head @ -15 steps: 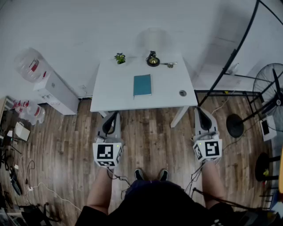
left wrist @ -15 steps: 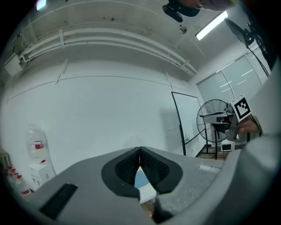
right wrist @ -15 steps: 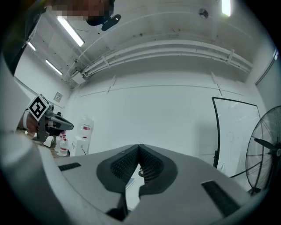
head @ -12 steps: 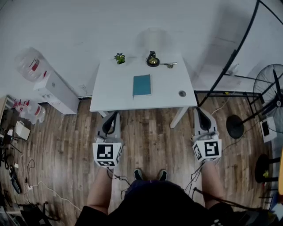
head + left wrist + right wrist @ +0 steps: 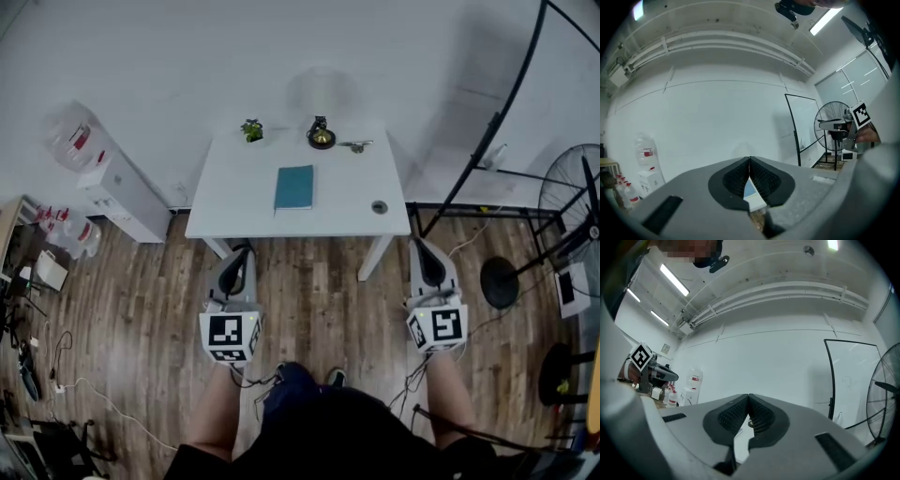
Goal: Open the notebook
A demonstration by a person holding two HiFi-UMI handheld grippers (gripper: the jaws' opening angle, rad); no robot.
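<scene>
- Left tool (image 5: 239,253): held over the wooden floor (image 5: 319,295), pointing towards the desk (image 5: 234,202) and stopping short of its near edge. The jaws are closed, pad against pad, with nothing between them.
- Right tool (image 5: 420,246): held alongside the left tool and well apart from it, pointing the same way. Its jaws also meet at the tips and grip nothing.
- Marker cubes (image 5: 231,335): one at the rear of each tool, just in front of the person's forearms.
- Notebook (image 5: 294,187): teal cover, closed, lying flat near the middle of the desk. It lies ahead of both tools, between their two lines and somewhat nearer the left tool's side. Neither tool touches it. In the left gripper view a sliver of its cover shows in the gap below the meeting pads.
- Desk: white, standing against a white wall (image 5: 281,47), directly ahead of the tools.
- Potted plant (image 5: 251,128): at the desk's far edge, beyond the notebook and roughly ahead of the left tool.
- Dark ornament on a brass-coloured base (image 5: 321,134): at the far edge, to the right of the plant. A small metallic item (image 5: 356,145) lies just beside it, too small to identify.
- Small round object (image 5: 379,207): near the desk's right front corner, ahead of the right tool and slightly inward of it.
- Water dispenser (image 5: 117,192): against the wall, well out to the left tool's outer side.
- Standing fan (image 5: 577,202): well out to the right tool's outer side.
</scene>
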